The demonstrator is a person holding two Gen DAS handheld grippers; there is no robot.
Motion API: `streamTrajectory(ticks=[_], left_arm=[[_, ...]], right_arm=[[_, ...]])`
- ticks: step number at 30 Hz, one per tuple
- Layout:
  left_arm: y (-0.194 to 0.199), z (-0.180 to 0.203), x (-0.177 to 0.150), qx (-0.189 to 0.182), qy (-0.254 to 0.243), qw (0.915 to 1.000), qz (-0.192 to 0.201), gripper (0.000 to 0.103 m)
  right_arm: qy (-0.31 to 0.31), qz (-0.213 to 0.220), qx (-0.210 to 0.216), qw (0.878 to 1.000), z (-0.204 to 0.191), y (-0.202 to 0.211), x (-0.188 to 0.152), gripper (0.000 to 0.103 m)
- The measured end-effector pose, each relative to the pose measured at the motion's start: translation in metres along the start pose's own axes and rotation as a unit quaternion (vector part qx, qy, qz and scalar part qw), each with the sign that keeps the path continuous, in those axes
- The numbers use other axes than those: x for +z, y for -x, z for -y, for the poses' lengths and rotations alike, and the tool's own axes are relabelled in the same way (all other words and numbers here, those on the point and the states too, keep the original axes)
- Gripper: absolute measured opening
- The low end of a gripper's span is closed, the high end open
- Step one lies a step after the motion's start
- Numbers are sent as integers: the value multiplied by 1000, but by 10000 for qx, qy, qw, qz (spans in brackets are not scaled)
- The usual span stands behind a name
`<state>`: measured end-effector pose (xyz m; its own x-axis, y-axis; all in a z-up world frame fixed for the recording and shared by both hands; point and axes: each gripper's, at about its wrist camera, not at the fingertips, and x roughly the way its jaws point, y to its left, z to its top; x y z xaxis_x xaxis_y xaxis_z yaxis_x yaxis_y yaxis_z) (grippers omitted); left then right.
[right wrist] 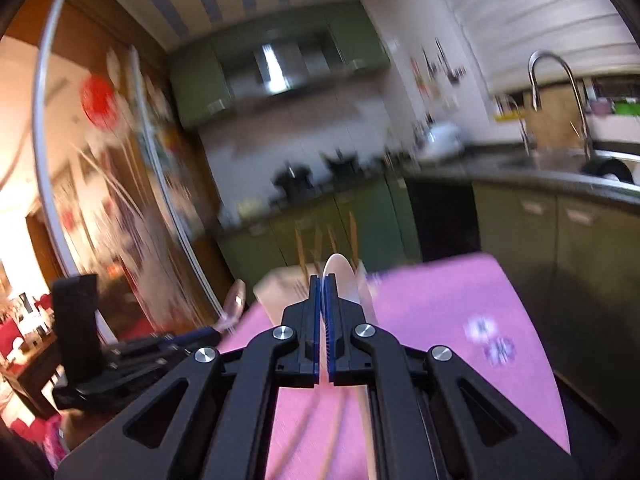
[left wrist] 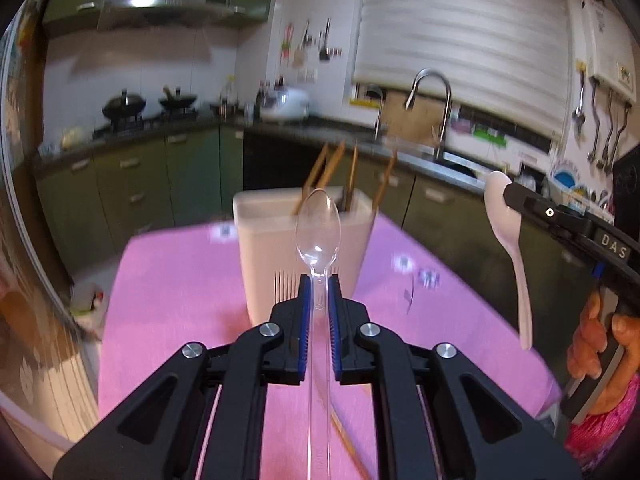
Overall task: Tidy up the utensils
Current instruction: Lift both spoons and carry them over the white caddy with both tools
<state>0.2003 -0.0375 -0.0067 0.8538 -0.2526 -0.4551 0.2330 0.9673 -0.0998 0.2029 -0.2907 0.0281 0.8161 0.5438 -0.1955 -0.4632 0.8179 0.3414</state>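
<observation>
My left gripper (left wrist: 319, 280) is shut on a clear plastic spoon (left wrist: 318, 232), bowl pointing away, handle running back between the pads. Just beyond it stands a white utensil holder (left wrist: 260, 264) with several wooden chopsticks (left wrist: 326, 168) sticking out. At the right of the left wrist view, my right gripper (left wrist: 506, 196) grips a white ceramic spoon (left wrist: 506, 224) by its bowl, handle hanging down. In the right wrist view that right gripper (right wrist: 321, 280) is shut on the white spoon (right wrist: 344, 280), above the holder (right wrist: 280, 284); the clear spoon (right wrist: 235, 300) shows at left.
A pink cloth (left wrist: 180, 300) covers the table; wooden chopsticks (left wrist: 352, 440) lie on it under my left gripper. Green cabinets, a stove with woks (left wrist: 124, 106) and a sink with a tall faucet (left wrist: 430, 92) line the far walls. A hand (left wrist: 600, 340) holds the right gripper's handle.
</observation>
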Motion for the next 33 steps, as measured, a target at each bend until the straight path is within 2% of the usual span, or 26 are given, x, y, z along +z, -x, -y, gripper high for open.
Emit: streamTrajectory(ticks=[3, 8, 16, 20, 24, 33], left_arm=[[7, -1, 28, 12, -21, 9990, 450, 8], [-3, -13, 71, -167, 131, 9956, 914, 8], [-50, -39, 111, -412, 438, 9880, 1425, 8], [-75, -51, 120, -468, 664, 9834, 1625, 8], [-97, -63, 117, -372, 812, 9796, 1798, 8], [-134, -62, 98, -168, 716, 9845, 1593, 8]], right_arm=[[8, 488, 311, 9983, -10, -3, 29, 3], [-4, 853, 661, 9942, -25, -21, 63, 3], [-88, 1051, 937, 9900, -30, -56, 88, 3], [-146, 1058, 988, 9894, -28, -68, 89, 3], [-161, 1001, 994, 9899, -24, -81, 87, 3], [-149, 932, 1044, 9900, -26, -96, 85, 3]])
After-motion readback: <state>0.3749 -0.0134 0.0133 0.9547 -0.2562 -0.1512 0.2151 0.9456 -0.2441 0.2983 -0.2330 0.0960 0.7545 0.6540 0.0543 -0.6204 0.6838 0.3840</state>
